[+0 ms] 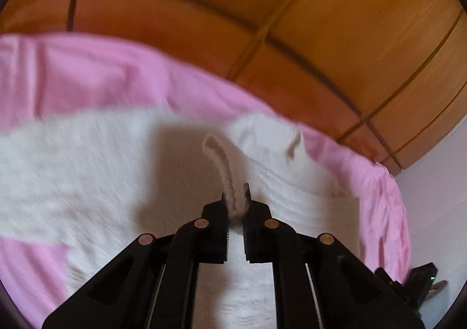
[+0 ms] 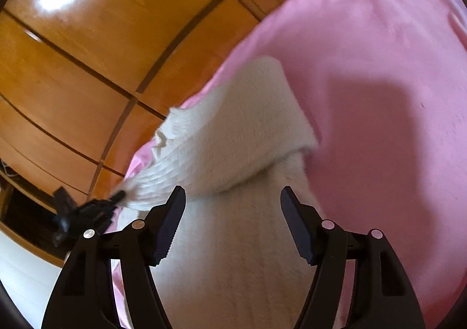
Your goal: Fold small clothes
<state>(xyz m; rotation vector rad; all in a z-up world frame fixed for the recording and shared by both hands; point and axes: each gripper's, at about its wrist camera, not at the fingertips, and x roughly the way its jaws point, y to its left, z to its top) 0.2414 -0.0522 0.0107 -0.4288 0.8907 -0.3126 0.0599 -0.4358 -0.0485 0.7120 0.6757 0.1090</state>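
Left gripper point(image 1: 235, 200): jaws drawn together and clamped on a ribbed edge of the white knit garment point(image 1: 87, 159); the pinched strip rises from between the tips and curls forward, ahead of the tool.
Right gripper point(image 2: 233, 197): jaws standing apart, nothing pressed between them; the knit lies below and ahead of the gap, with a folded-over flap just beyond the tips.
White knit garment point(image 2: 233, 130): spread on the pink sheet point(image 2: 379, 52); in the right wrist view one end is pulled out to the left of the tool, towards the other gripper's black tip at the lower left. In the left wrist view the fabric extends to both sides of the jaws and under them, blurred on the left.
Pink sheet point(image 1: 87, 72): covers the surface beneath the garment, showing beyond it and to either side of each tool.
Wooden panelled furniture point(image 1: 292, 8): behind the sheet's far edge, ahead of both tools.
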